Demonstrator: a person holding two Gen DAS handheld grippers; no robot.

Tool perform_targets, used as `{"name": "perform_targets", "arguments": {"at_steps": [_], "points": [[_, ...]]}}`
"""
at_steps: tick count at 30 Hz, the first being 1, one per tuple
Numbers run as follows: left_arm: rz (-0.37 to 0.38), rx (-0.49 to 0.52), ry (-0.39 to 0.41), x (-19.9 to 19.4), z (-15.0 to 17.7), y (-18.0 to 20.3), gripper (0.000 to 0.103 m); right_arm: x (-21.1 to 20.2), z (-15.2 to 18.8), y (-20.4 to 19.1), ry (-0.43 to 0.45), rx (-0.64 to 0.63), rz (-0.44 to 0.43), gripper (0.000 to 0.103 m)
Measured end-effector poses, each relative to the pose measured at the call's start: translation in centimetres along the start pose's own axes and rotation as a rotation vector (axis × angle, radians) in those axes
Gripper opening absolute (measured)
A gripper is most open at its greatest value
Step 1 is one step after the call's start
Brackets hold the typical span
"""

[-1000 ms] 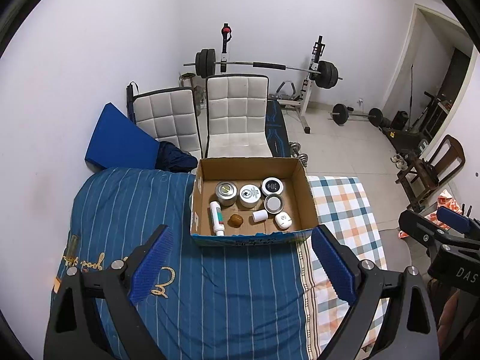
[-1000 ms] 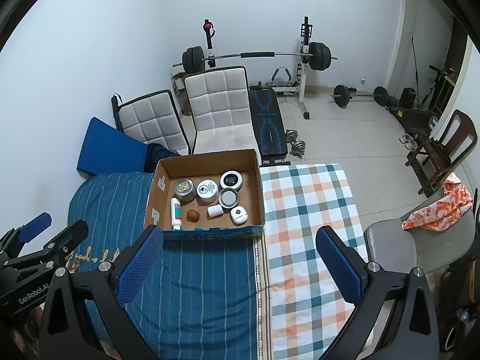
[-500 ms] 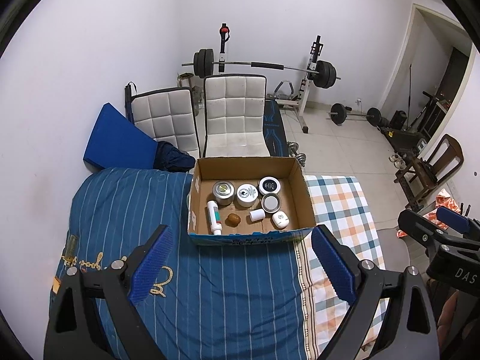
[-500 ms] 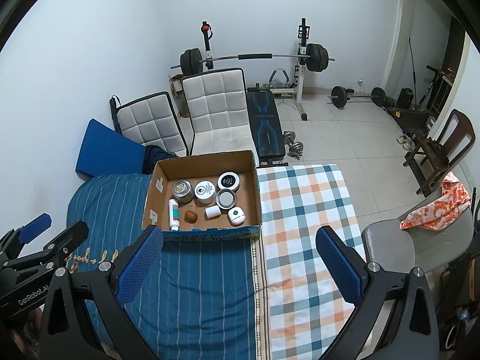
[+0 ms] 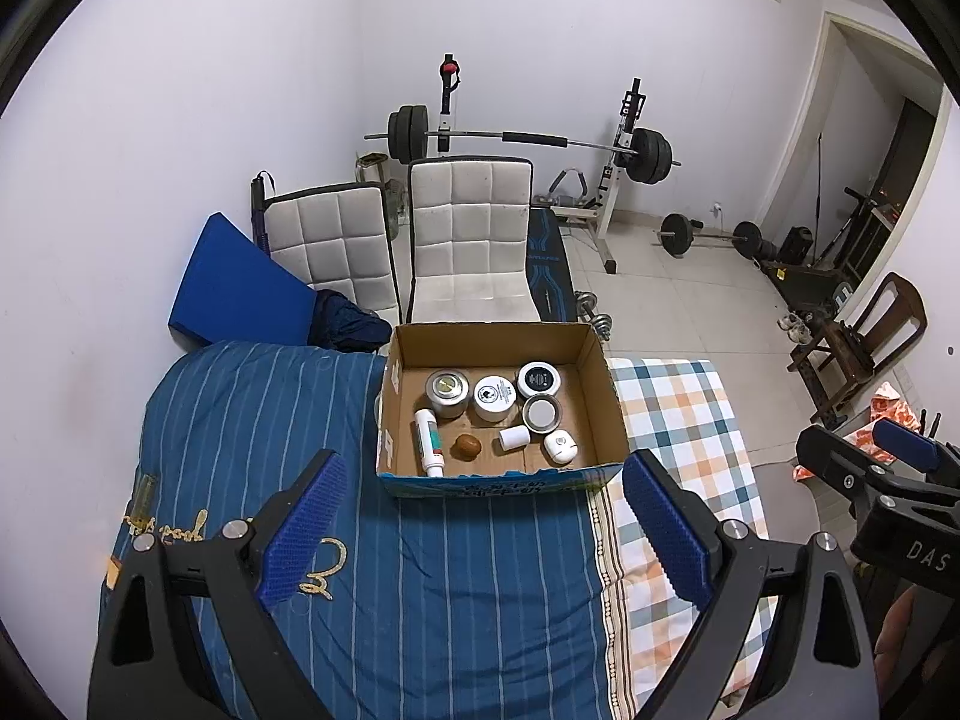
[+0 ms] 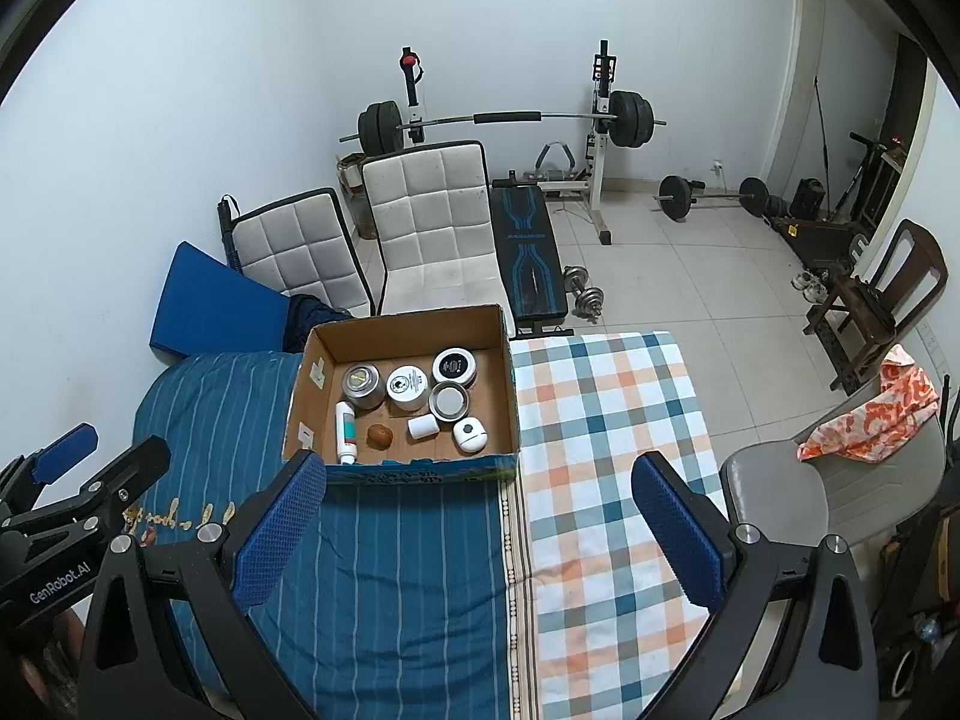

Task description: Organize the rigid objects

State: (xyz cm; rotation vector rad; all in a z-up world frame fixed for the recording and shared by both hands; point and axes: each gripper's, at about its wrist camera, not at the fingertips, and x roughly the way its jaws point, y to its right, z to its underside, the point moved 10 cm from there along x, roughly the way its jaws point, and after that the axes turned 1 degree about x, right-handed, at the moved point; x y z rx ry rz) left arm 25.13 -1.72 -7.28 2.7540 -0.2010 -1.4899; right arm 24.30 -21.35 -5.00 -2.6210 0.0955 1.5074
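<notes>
- Two grippers hang over the bed, and both are mine: the left gripper [image 5: 480, 516] and the right gripper [image 6: 477, 516] each stand with blue fingers [image 5: 303, 525] spread wide and nothing between them.
- Neither touches anything; each is well short of the cardboard box [image 5: 501, 483], and below them lies only the striped blue bedcover [image 5: 420, 600].
- To the right of that cover lies a checked cloth [image 6: 606, 438], bare as far as I can see.
- Past my fingertips sits the box, open-topped, on the bed, at the seam between the two fabrics.
- Inside it, along the near side, lie a white tube [image 5: 428, 441], a small brown round thing [image 5: 467, 447], a short white cylinder [image 5: 515, 437] and a white rounded case [image 5: 561, 447].
- Behind those stand a metal tin [image 5: 447, 393], a white jar [image 5: 494, 398], a black-lidded jar [image 5: 539, 380] and an open tin [image 5: 542, 412].
- Every small rigid thing I can see is already in the box; none lies loose on the bed.
- I judge the gathering is either finished or the sorting not begun; which of these I cannot tell.
- Farther off stand two white padded chairs [image 5: 468, 240] and a barbell rack [image 5: 528, 144] by the wall.
</notes>
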Motion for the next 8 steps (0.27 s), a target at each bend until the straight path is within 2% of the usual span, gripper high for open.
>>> {"name": "perform_targets", "arguments": {"at_steps": [8], "points": [[0.002,-0.006,0.006,0.14,-0.19,0.02,0.095,0.04,0.04,-0.01,0.001,0.000,0.000,0.103]]}}
